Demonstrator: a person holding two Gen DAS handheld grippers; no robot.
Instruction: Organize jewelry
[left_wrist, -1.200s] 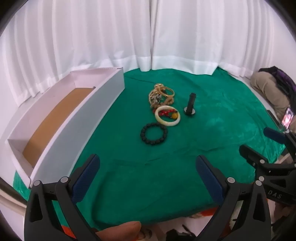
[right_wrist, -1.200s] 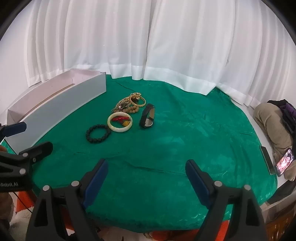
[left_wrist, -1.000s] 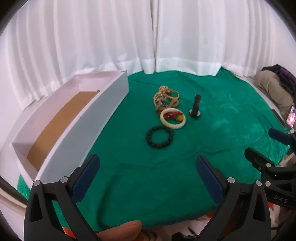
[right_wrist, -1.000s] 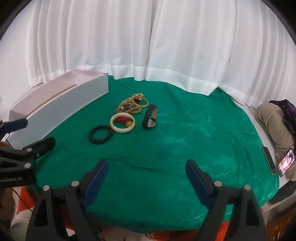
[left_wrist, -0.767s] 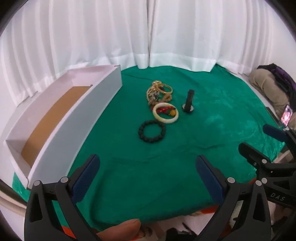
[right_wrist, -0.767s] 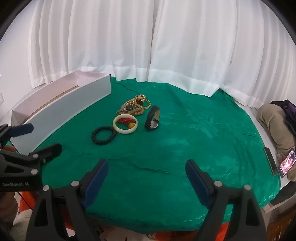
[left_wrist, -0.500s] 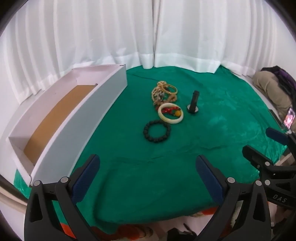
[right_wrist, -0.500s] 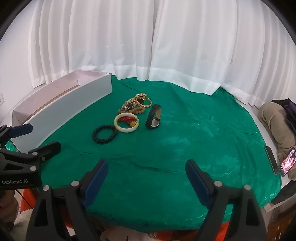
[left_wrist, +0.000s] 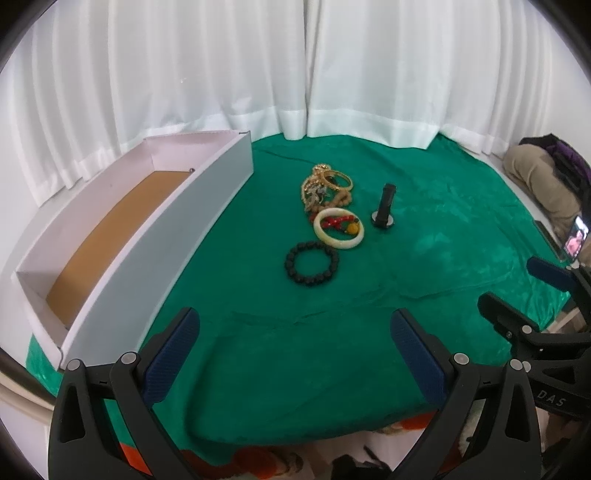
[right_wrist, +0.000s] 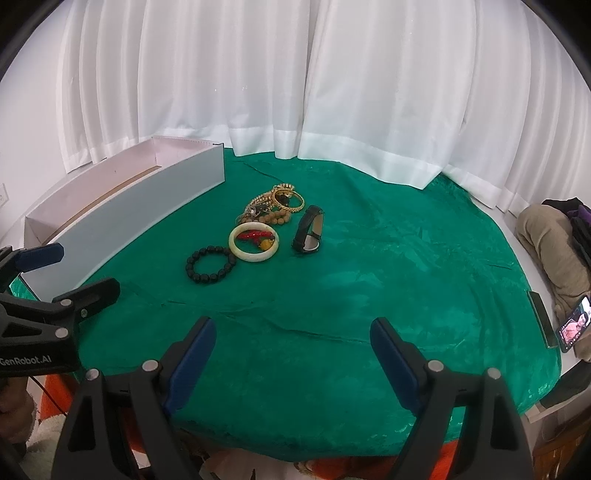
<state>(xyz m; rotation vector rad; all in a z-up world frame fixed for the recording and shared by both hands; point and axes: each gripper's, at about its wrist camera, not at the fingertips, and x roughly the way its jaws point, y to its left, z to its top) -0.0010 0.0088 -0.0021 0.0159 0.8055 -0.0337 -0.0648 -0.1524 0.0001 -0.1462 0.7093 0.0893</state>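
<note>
A pile of jewelry lies mid-table on green cloth: a black bead bracelet, a cream bangle around red and amber pieces, gold bangles and chains, and a black watch. A long white box with a brown floor stands open at the left. My left gripper is open and empty near the table's front edge. My right gripper is open and empty, also at the front edge.
White curtains hang behind the round table. A tan bundle of clothing and a lit phone lie at the far right. Each gripper shows in the other's view, the right one and the left one.
Both views have swayed slightly and the jewelry has drifted a little in the frame. A fingertip at the bottom of the left view has gone from sight. Both grippers have stayed open.
</note>
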